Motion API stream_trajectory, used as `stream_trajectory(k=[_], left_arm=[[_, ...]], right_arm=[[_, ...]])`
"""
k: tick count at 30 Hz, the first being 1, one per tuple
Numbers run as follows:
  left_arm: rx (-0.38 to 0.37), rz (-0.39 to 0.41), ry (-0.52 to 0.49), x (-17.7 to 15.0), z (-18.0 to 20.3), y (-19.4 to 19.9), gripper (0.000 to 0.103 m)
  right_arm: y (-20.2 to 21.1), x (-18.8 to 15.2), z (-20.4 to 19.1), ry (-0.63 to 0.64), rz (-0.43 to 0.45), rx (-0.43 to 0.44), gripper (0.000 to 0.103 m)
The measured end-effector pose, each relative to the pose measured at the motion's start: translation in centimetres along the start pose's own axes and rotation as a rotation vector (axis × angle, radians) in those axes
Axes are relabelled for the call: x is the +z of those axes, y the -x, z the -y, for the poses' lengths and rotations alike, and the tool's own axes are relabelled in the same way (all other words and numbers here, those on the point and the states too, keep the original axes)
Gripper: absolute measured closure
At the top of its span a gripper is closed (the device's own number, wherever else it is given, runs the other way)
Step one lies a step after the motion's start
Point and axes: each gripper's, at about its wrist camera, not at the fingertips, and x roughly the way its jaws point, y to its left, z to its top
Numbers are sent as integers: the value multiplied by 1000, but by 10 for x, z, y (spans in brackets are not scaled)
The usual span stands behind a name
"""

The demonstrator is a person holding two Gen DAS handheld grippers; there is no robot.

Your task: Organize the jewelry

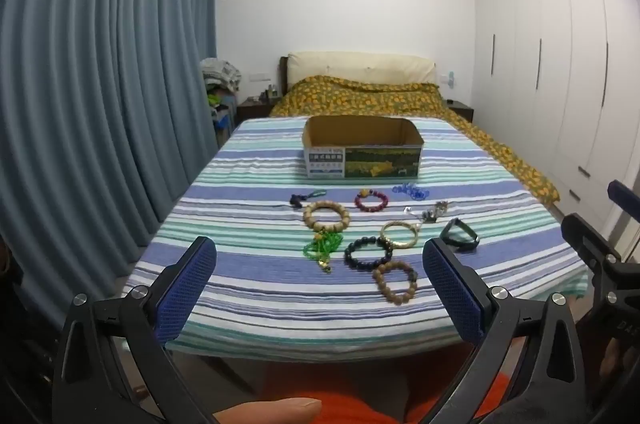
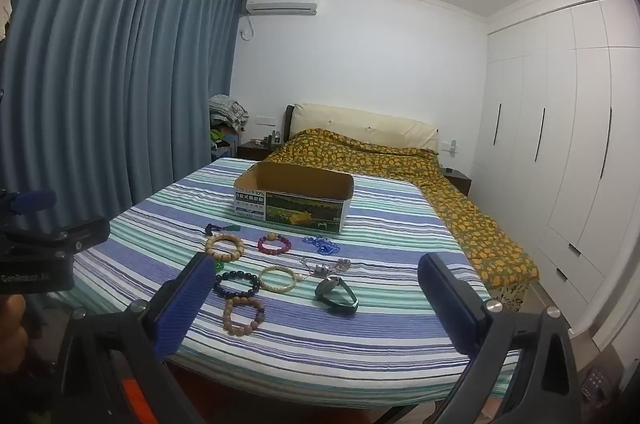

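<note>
Both the left tongs (image 1: pixel 320 280) and the right tongs (image 2: pixel 316 300) are spread wide with nothing between the blue pads, held short of the striped tabletop (image 1: pixel 248 288). Beaded bracelets lie scattered on it: a pale wooden bracelet (image 1: pixel 325 215), a purple bracelet (image 1: pixel 371 200), a dark bead bracelet (image 1: pixel 368 252) and a brown bead bracelet (image 1: pixel 395 281). An open cardboard box (image 1: pixel 362 148) stands just beyond them.
</note>
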Motion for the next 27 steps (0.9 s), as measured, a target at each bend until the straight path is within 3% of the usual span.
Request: stream_trajectory(k=[27], left_arm=[[-3, -5, 8, -8, -2, 3, 0]], right_arm=[[1, 0, -1, -2, 6, 0, 0]])
